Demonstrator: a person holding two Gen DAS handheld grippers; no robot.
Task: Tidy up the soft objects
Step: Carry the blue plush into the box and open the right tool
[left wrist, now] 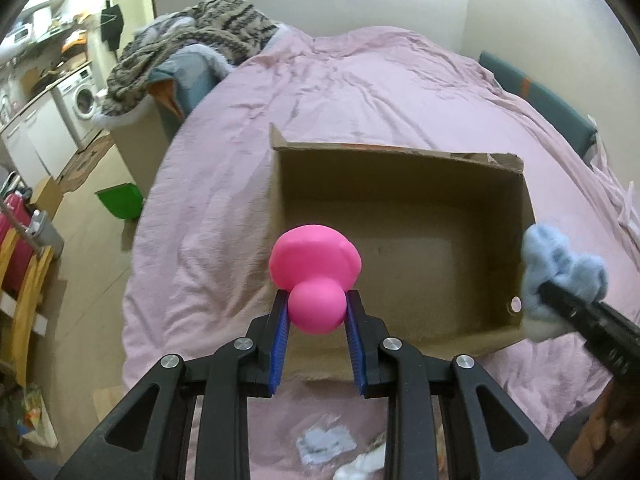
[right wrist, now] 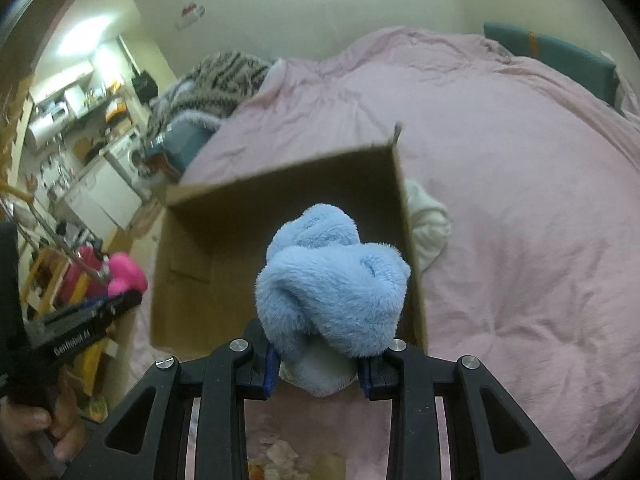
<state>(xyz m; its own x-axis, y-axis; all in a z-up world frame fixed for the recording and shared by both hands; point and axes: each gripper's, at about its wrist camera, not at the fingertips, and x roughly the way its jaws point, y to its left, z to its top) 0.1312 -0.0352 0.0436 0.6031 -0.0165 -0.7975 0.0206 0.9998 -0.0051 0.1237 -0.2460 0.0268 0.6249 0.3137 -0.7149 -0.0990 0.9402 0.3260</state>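
Cardboard box (left wrist: 400, 216) on bed, empty

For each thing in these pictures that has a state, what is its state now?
Left gripper: shut on the pink toy.
Pink toy: held in the air, at the box's near left corner.
Right gripper: shut on the blue plush.
Blue plush: held in the air, above the box.
Box: open, nothing inside, on the bed.
White cloth: crumpled, beside the box.

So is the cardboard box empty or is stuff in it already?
Empty, as far as shown: the cardboard box shows only bare floor. The pink toy and blue plush are still gripped above it.
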